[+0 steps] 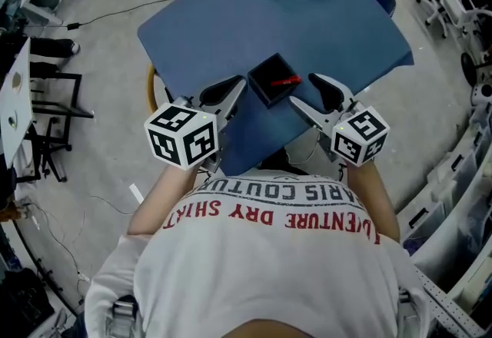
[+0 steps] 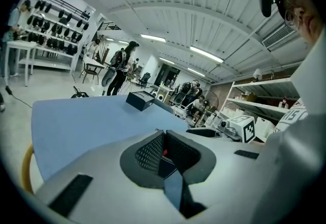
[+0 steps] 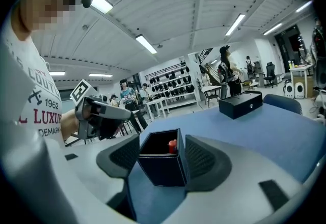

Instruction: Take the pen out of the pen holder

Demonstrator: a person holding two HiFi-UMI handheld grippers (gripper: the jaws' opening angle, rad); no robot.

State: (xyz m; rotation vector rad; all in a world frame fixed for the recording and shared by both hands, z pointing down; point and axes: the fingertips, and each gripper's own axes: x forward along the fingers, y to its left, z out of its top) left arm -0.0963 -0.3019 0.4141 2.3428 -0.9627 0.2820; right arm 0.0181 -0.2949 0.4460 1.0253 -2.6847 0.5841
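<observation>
Nothing done yet tbh: the pen [image 1: 286, 81] was seen inside the pen holder [image 1: 261, 87], straddled but unsqueezed by the right gripper's [image 3: 162, 152] spread jaws, left gripper [image 2: 164, 152] barely parted, empty.

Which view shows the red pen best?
The head view: there the pen shows its red length inside the holder. The right gripper view shows only its red end; the left gripper view, just a red speck.

White T-shirt [image 1: 265, 248], head view: print reads upside down, grey "ARIS COUTUR" over red "DRY SHIRT" and "VENTURE", the ends cut off. Right gripper view, same shirt: "COUT", "1962", red "LUXUR", "DEMARK", all partial.
</observation>
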